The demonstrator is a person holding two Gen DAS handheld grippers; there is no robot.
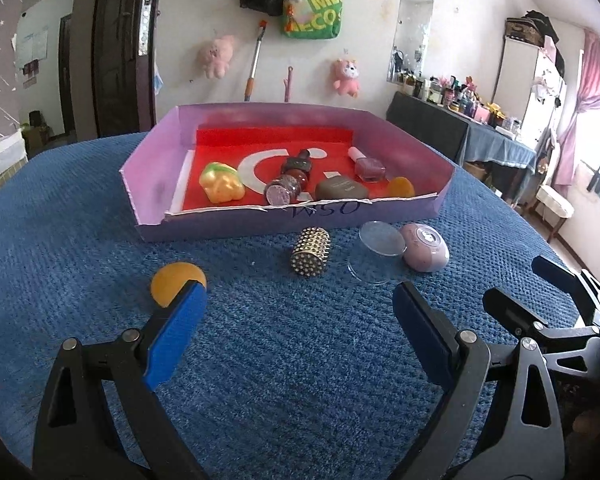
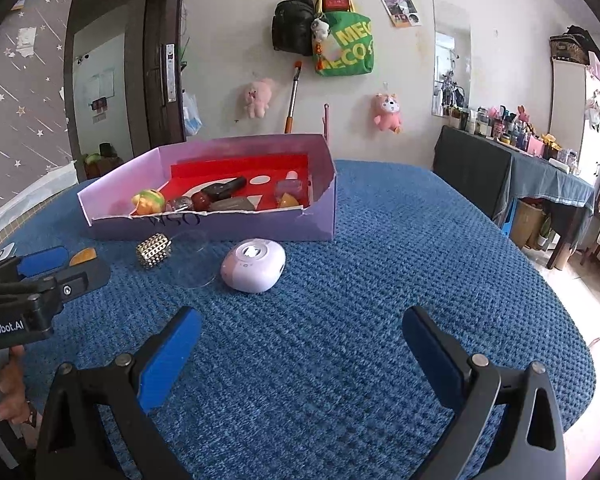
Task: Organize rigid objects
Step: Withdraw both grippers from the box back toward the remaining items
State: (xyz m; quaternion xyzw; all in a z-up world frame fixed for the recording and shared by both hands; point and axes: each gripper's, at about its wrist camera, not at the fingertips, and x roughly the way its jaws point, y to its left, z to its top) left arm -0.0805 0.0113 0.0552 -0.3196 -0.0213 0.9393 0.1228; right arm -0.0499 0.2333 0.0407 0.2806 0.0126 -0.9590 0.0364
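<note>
From the left wrist, the left hand-held gripper (image 1: 300,316) gapes empty over the blue desk (image 1: 280,360) near an orange ball (image 1: 174,282), studded cylinder (image 1: 311,252) and purple box (image 1: 284,220), while the right wrist shows the right hand-held gripper (image 2: 302,344) spread wide behind a lilac pebble-shaped case (image 2: 254,266).

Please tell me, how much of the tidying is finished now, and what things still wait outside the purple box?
Done: the purple cardboard box already holds several items, among them a yellow-green toy and a pink nail polish bottle. In hand: nothing; the left hand-held gripper and right hand-held gripper are both open. Left on the blue cloth: orange round piece, gold studded cylinder, clear plastic disc, lilac oval device.
</note>
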